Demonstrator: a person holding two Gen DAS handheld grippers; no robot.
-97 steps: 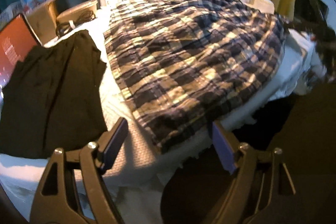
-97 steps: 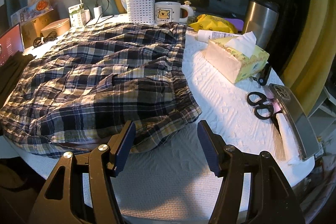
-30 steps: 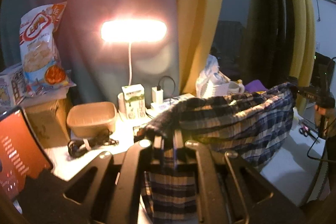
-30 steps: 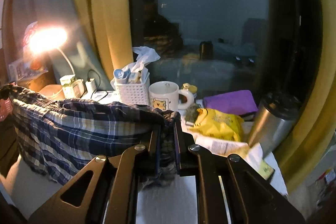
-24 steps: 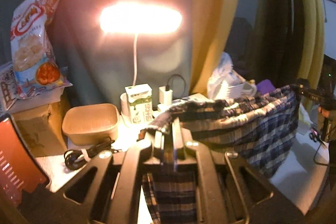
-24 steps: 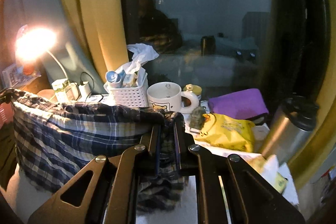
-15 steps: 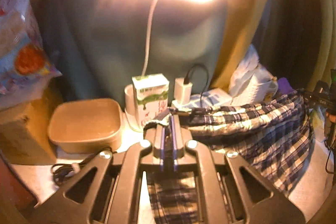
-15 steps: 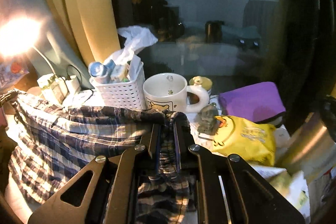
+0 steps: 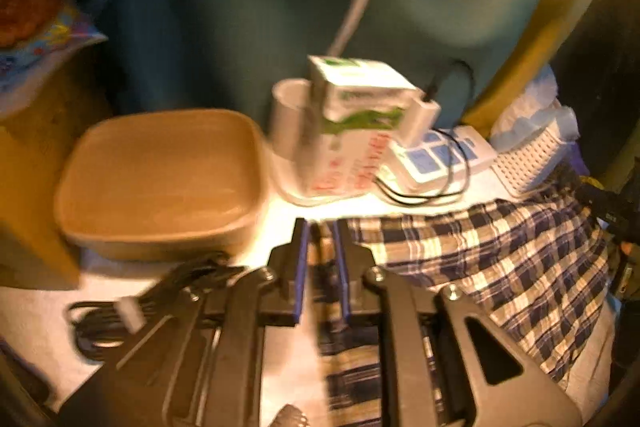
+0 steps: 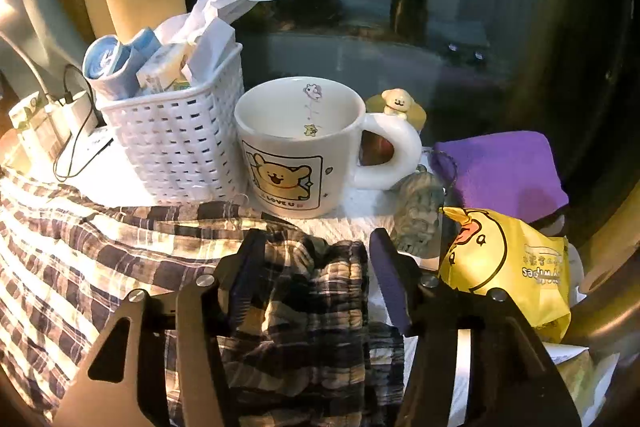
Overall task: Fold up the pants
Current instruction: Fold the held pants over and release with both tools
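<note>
The plaid pants lie on the white table, their edge close to the things at the back. My left gripper has a narrow gap between its jaws, with a corner of the plaid cloth lying in it. My right gripper is open, and the bunched waistband lies loose between its fingers. The plaid pants spread to the left in the right wrist view.
Behind the left gripper are a tan bowl, a black cable, a carton and a power strip. Behind the right gripper are a white basket, a bear mug, a yellow wipes pack and a purple pouch.
Both grippers carried the pants' edge forward and down to the back of the table. The right gripper has opened and let go of the cloth; the left jaws have parted slightly.
</note>
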